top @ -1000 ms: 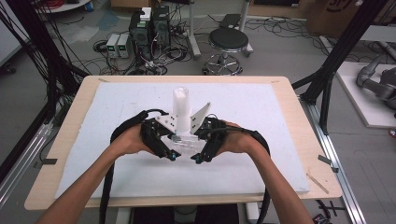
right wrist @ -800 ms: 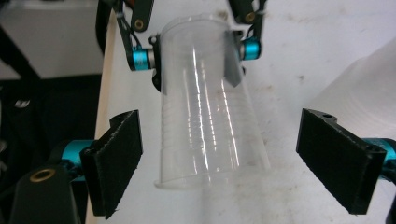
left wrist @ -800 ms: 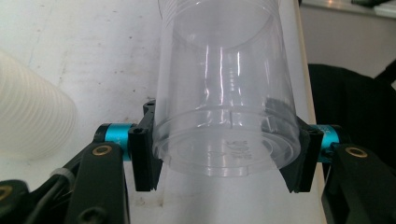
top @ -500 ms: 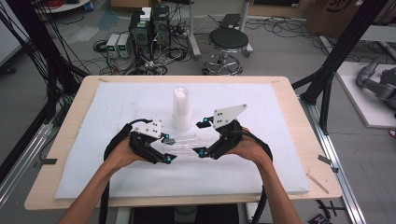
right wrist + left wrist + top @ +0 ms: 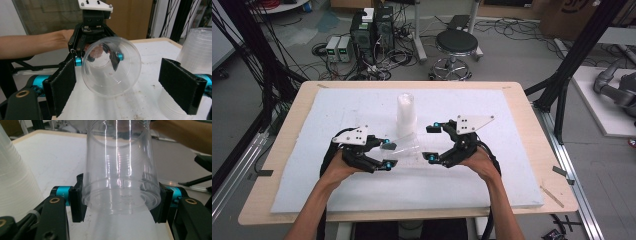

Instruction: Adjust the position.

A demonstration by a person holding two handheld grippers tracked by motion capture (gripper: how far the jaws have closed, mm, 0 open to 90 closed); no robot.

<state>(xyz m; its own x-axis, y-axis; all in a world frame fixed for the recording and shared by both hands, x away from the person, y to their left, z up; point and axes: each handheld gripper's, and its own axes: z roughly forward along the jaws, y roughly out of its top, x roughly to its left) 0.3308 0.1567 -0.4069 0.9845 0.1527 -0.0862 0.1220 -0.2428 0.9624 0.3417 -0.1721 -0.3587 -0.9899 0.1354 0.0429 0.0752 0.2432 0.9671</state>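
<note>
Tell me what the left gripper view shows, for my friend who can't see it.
A clear plastic cup is squeezed near its base between the left gripper's two black jaws. It hangs over a white table, with a stack of cups at the left.

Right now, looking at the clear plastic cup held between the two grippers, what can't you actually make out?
- How many cups are in the stack of clear plastic cups: too small in the high view, cut off by the edge in both gripper views.
- The rim of the single clear plastic cup: cut off by the top edge in the left gripper view.
- Whether that cup touches the white foam board: its clear walls blur into the board in the high view.
</note>
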